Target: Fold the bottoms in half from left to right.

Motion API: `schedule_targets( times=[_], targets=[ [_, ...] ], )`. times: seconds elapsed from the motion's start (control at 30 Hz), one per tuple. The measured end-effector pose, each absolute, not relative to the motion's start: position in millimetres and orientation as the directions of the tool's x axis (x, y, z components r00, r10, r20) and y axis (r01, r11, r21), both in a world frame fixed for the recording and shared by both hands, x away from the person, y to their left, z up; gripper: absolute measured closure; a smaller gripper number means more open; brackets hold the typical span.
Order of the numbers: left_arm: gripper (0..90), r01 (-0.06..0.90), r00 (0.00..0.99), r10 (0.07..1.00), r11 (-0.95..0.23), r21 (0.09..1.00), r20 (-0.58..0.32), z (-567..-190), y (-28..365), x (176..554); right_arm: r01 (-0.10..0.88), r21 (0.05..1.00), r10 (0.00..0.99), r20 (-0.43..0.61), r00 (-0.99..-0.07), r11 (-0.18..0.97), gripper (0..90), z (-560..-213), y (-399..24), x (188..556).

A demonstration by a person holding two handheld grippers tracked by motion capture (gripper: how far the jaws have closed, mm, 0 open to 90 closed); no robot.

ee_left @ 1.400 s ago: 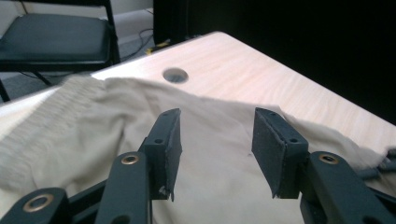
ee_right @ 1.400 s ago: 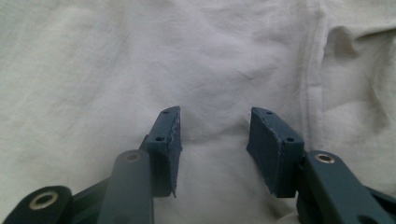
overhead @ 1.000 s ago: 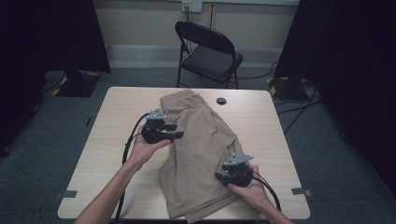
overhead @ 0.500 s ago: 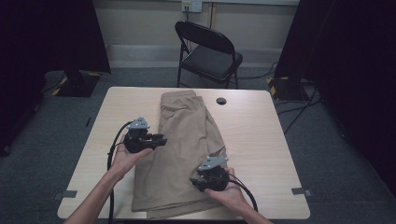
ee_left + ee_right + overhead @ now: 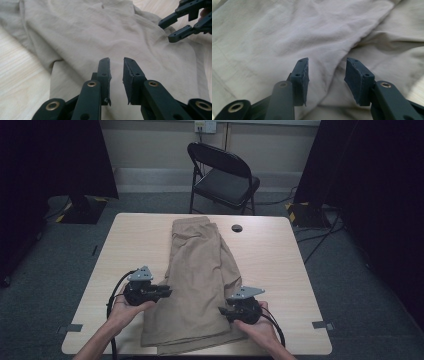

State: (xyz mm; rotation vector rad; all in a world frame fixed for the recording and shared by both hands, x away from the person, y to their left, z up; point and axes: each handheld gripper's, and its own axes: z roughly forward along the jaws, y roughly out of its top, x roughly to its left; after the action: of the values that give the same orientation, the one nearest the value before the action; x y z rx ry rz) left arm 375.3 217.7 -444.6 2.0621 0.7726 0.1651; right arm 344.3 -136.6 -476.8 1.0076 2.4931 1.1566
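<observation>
shorts khaki, folded lengthwise, mid table. step: folding, side fold laid. left gripper at left edge, jaws just narrowed, small gap, nothing between. right gripper at right edge, jaws apart, empty. next likely: pinch near hem, fold toward far waistband.

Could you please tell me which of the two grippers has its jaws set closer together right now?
The left gripper: only a narrow gap shows between its jaws above the tan trousers, while the right gripper stands clearly wider.
</observation>
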Motion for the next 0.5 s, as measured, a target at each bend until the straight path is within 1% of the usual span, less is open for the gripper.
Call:
schedule_targets(
  times=[0.07,0.1,0.13,0.2,0.37,0.5],
  targets=[
    [75.5,0.471,0.788,0.589,-0.388,0.792,-0.18,-446,220,378,0.501,0.732,0.659,0.096,-0.746,0.461,58.0,-480,-133,348],
    [75.2,0.474,0.784,0.593,-0.387,0.791,-0.181,-446,222,378,0.501,0.728,0.652,0.097,-0.752,0.468,65.5,-482,-130,349],
    [74.8,0.475,0.784,0.594,-0.384,0.792,-0.182,-447,222,378,0.499,0.725,0.644,0.101,-0.759,0.475,75.8,-483,-128,349],
    [73.9,0.472,0.785,0.592,-0.378,0.796,-0.184,-447,222,377,0.489,0.721,0.631,0.093,-0.77,0.491,89.3,-483,-127,348],
    [69.9,0.473,0.779,0.599,-0.367,0.801,-0.185,-445,223,376,0.461,0.754,0.632,0.079,-0.771,0.468,90.0,-466,-136,340],
    [68.7,0.483,0.771,0.609,-0.365,0.796,-0.188,-447,223,378,0.466,0.762,0.646,0.082,-0.759,0.451,90.0,-454,-148,336]
  ],
)
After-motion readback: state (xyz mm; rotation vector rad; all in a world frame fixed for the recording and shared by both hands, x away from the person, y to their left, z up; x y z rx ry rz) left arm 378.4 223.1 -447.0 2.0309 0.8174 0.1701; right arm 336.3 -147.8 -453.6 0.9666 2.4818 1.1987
